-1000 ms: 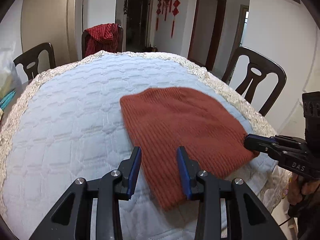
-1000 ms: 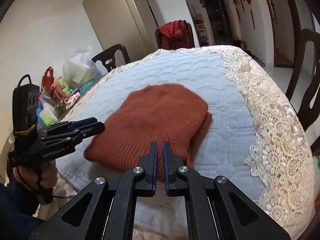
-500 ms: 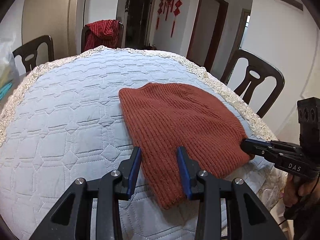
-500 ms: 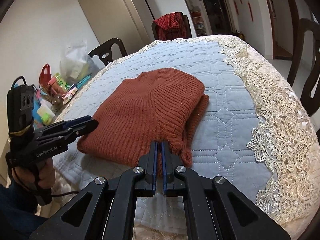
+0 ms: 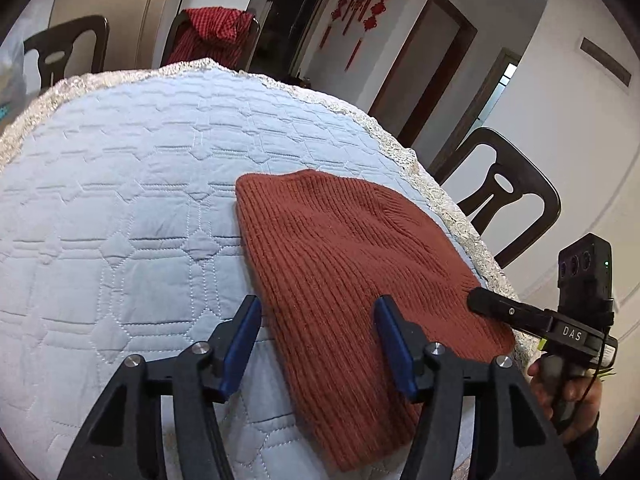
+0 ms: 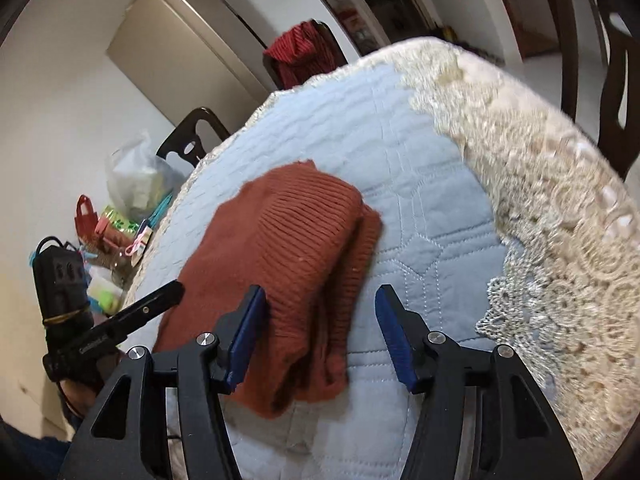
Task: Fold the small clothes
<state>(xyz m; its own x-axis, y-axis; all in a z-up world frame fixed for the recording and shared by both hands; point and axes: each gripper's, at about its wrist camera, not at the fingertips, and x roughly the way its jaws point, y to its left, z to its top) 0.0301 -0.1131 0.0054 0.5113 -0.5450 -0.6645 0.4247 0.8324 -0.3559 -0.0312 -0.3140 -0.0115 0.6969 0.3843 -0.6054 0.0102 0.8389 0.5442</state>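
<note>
You are opening both the left gripper (image 5: 318,344) and right gripper (image 6: 320,330), nothing clamped, over the sweater (image 5: 352,276) by the table's (image 5: 132,208) near edge, lining up 2 holds for folding.

Rust-red ribbed knit (image 5: 344,264) on pale-blue quilted cloth (image 5: 132,208).

Soft even indoor daylight, heavy fisheye bending with dark corners, motion blur in the right view.

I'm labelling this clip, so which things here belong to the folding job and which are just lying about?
Job: rust knitted garment, left gripper, right gripper, quilted table cover.

Lying about: red checked cloth on a chair, plastic bag, small clutter, empty chair.
</note>
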